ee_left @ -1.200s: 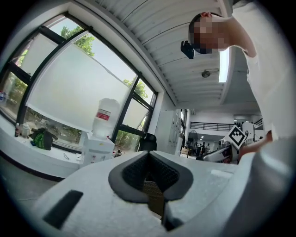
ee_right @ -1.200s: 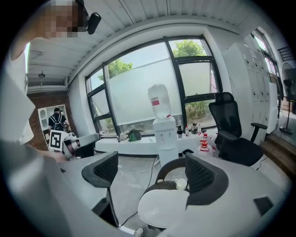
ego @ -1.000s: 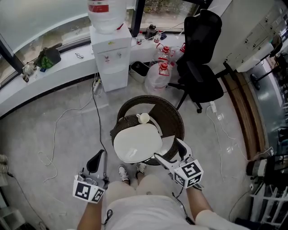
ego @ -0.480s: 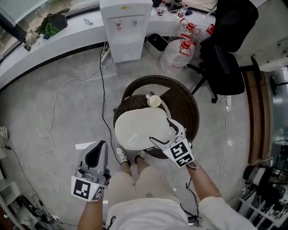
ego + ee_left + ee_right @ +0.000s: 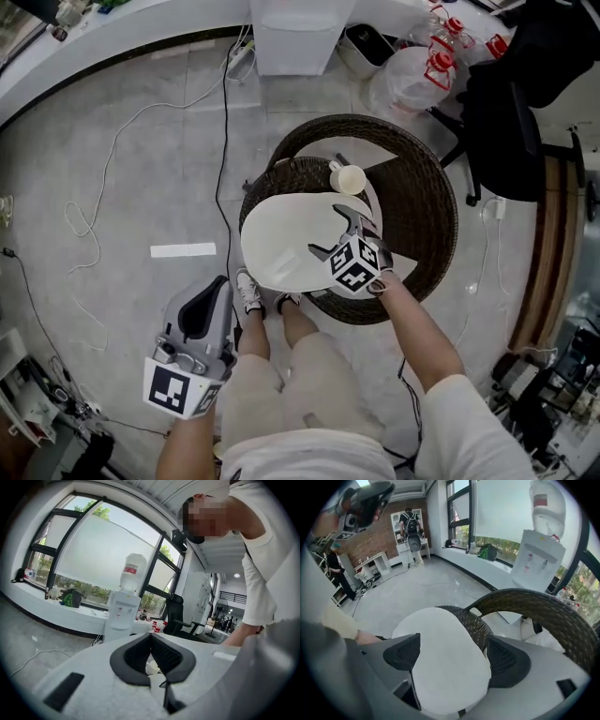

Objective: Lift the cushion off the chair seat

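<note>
Left gripper: jaws were together, nothing between them; it hung over the floor, well apart from the chair.
Cushion: white, smooth, flat oval; long axis ran left to right; lay at the seat's near left edge, its right end hidden under the right gripper.
Right gripper: jaws stood apart over the cushion's face; contact unclear.
Chair: round, dark wicker.

white cushion between parted tongs
</note>
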The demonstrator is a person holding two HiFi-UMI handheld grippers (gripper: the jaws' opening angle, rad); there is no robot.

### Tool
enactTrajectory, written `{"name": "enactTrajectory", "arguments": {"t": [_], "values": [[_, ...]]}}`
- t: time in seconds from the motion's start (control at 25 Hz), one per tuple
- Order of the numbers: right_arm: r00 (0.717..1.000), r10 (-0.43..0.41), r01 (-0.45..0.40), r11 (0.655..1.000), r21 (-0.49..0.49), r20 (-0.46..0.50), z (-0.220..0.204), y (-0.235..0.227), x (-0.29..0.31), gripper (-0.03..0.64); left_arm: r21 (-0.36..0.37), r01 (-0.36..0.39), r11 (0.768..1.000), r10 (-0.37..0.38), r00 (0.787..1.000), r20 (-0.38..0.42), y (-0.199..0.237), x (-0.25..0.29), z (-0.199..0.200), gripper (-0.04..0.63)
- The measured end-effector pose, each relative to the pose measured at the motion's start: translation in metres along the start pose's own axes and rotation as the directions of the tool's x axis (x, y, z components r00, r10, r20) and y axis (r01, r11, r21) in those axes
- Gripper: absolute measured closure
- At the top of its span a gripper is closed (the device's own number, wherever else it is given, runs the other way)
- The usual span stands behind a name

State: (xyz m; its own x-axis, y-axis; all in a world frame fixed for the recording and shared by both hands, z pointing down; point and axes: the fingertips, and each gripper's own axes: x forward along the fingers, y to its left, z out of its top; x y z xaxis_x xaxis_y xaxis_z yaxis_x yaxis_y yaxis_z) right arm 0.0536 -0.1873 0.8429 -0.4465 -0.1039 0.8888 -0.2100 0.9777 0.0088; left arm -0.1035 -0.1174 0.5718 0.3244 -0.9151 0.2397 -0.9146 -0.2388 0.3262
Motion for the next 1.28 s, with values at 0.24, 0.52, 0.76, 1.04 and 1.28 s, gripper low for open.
{"name": "enactTrajectory", "arguments": {"t": [0.24, 0.52, 0.76, 1.04, 1.28], "values": [[0.995, 0.043, -0.047, 0.998, -0.048, -0.087, -0.025, -0.002, 0.072, 0.187, -0.027, -0.031, 0.999, 0.032, 0.999, 0.003, 0.010, 0.008, -0.027, 0.578], [0.981, 0.057, -0.065, 0.997, -0.034, -0.184, -0.044, -0.023, 0.129, 0.160, -0.073, -0.088, 0.993, 0.085, 0.996, -0.034, 0.019, 0.004, -0.069, 0.578], [0.959, 0.083, -0.090, 0.996, -0.012, -0.271, -0.056, -0.031, 0.164, 0.143, -0.092, -0.112, 0.989, 0.108, 0.993, -0.044, 0.021, 0.001, -0.087, 0.578], [0.936, 0.161, -0.138, 0.986, 0.093, -0.315, -0.065, -0.028, 0.175, 0.143, -0.103, -0.134, 0.986, 0.130, 0.990, -0.045, 0.026, -0.002, -0.088, 0.578], [0.927, 0.188, -0.151, 0.979, 0.136, -0.324, -0.068, -0.023, 0.174, 0.214, -0.108, -0.130, 0.986, 0.125, 0.991, -0.055, 0.019, 0.001, -0.092, 0.578]]}}
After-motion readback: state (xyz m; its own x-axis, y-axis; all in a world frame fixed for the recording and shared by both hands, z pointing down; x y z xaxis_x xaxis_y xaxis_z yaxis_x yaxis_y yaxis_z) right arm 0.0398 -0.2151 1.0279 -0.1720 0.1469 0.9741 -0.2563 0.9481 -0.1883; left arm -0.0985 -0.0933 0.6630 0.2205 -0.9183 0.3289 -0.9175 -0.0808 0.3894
